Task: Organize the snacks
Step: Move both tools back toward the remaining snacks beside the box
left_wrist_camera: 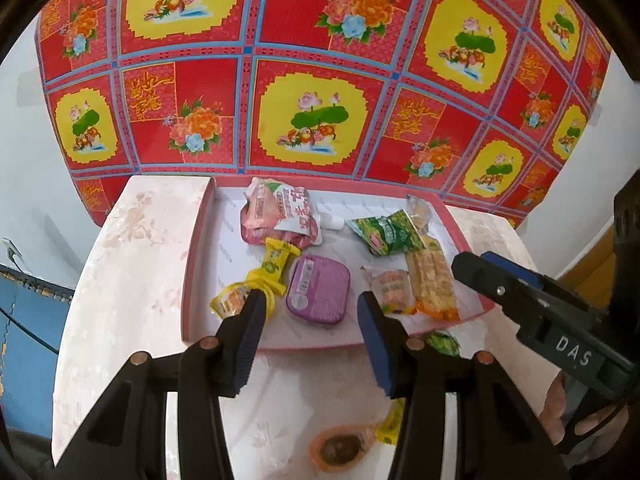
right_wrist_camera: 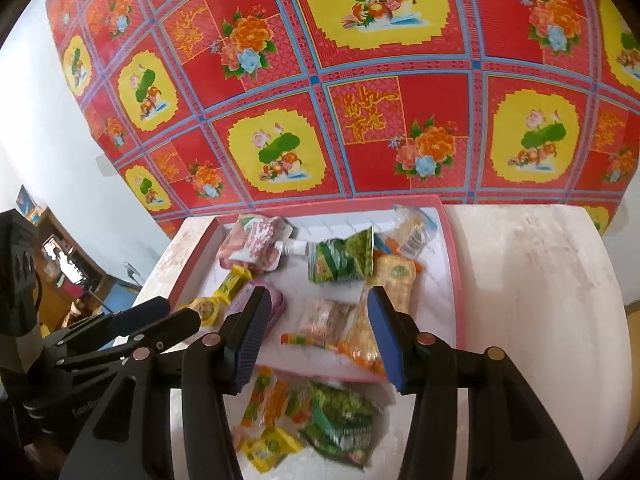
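A shallow pink-rimmed tray [left_wrist_camera: 197, 256] [right_wrist_camera: 457, 276] sits on a pale table and holds several snacks. Among them are a pink and white pouch [left_wrist_camera: 280, 216], a yellow wrapper [left_wrist_camera: 274, 264], a purple box [left_wrist_camera: 318, 294], a green packet [left_wrist_camera: 386, 234] [right_wrist_camera: 344, 260] and an orange packet [left_wrist_camera: 434, 280] [right_wrist_camera: 394, 284]. My left gripper [left_wrist_camera: 312, 320] hovers open over the tray's near edge, above the purple box, with nothing held. My right gripper [right_wrist_camera: 318, 320] is open above a small pink packet [right_wrist_camera: 326, 320], with its pads off the packet.
Loose snacks lie on the table [right_wrist_camera: 540, 300] in front of the tray: a green packet [right_wrist_camera: 340, 420], an orange strip [right_wrist_camera: 264, 396], a yellow packet [right_wrist_camera: 272, 444] and a round orange snack [left_wrist_camera: 340, 448]. A red patterned cloth [left_wrist_camera: 320, 80] hangs behind.
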`<state>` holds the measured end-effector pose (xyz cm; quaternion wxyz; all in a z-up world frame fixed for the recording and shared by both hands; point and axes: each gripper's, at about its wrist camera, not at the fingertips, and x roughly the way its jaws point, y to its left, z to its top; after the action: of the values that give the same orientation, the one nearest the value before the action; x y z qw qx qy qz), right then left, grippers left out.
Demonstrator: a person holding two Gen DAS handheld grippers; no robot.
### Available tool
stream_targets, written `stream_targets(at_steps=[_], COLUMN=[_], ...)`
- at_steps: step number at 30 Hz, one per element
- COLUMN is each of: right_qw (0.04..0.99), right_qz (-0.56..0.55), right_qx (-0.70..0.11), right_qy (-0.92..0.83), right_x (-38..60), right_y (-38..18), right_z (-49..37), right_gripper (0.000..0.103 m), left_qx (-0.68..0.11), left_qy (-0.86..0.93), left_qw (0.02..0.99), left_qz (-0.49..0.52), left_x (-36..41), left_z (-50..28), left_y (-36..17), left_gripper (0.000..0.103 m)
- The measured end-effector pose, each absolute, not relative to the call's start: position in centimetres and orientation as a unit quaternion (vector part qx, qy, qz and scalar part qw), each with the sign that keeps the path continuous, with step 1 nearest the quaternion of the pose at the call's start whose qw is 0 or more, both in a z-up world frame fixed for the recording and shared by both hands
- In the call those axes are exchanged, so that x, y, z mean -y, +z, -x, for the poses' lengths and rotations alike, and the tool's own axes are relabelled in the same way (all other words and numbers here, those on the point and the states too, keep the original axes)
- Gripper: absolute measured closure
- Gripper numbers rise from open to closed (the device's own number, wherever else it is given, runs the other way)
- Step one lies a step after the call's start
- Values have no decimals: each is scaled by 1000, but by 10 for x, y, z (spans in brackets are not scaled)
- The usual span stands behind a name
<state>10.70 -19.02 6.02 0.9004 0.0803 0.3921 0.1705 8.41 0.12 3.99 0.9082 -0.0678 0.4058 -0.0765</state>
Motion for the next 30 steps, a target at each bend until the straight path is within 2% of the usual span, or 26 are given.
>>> stream_targets(at_steps=[30], right_qw=[892], right_qz=[-99], right_qx=[-417], right_qy=[144], right_x=[215], right_y=[30], right_z=[-42], right_gripper=[51], left_qx=[-439], left_qy=[-93], left_qw=[891], left_qz=[73], left_x=[1], left_z=[-35], left_y=[21], left_gripper=[53])
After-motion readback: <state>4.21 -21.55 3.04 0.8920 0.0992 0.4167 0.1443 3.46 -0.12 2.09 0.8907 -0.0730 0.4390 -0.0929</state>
